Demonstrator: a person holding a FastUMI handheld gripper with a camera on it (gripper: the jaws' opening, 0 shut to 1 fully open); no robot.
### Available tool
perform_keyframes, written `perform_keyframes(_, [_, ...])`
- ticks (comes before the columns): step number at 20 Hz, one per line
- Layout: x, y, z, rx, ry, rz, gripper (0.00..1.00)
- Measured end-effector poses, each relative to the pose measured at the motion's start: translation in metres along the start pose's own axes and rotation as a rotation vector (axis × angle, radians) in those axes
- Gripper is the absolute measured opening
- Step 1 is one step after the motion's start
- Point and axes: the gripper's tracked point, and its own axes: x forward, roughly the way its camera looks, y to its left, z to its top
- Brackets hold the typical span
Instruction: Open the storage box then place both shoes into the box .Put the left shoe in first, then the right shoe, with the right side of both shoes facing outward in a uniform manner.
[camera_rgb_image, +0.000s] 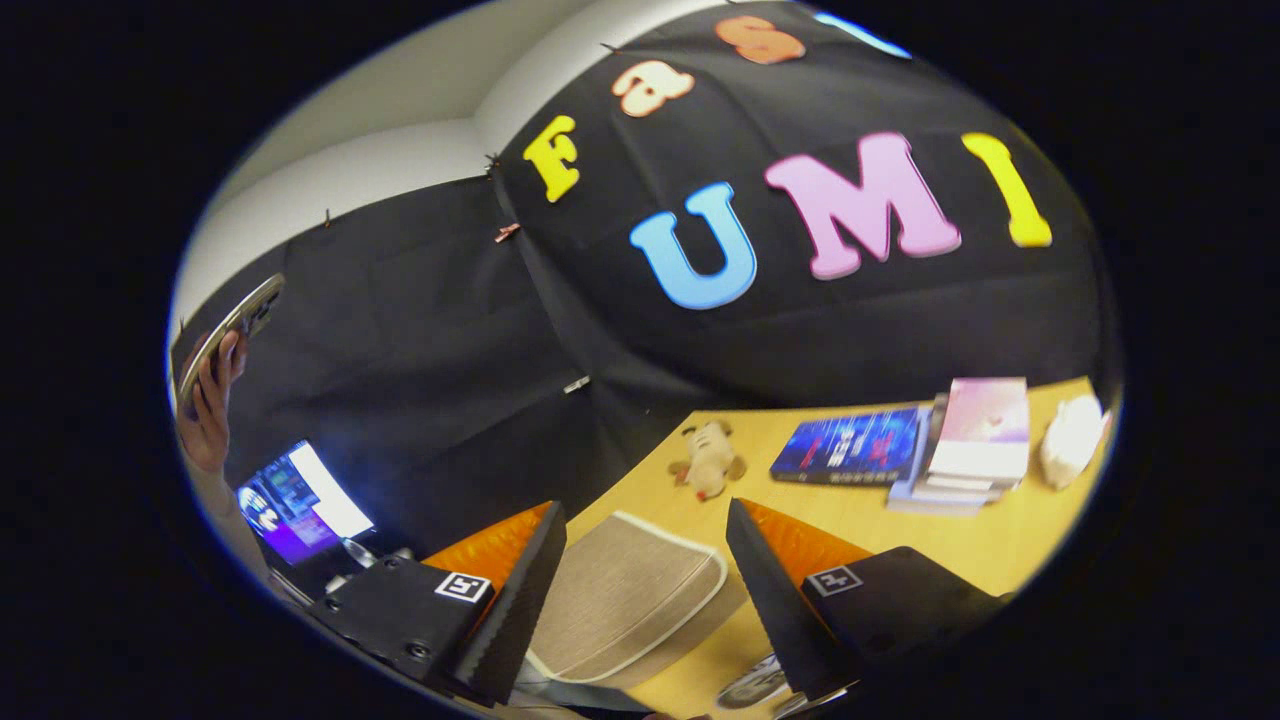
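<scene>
The storage box (625, 595), beige fabric with white piping along its rounded lid edge, lies on the wooden table (880, 520) between and just below my fingers. Its lid looks down. My gripper (645, 590) is open, the two fingers spread wide to either side of the box and touching nothing. The view is tilted.
Beyond the fingers a small plush toy (708, 460) lies on the table. Farther right are a blue book (850, 447), a stack of books (970, 440) and a pale soft object (1070, 440). At the left a person's hand (210, 405) holds up a phone (230, 330), above a lit screen (300, 500).
</scene>
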Motion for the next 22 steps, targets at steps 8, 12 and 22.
perform_keyframes(8, [0.013,-0.023,-0.112,0.436,0.278,0.241,0.98])
perform_keyframes(12, [0.026,-0.035,-0.157,0.609,0.373,0.294,0.98])
perform_keyframes(22, [0.042,-0.016,-0.201,0.849,0.489,0.432,0.95])
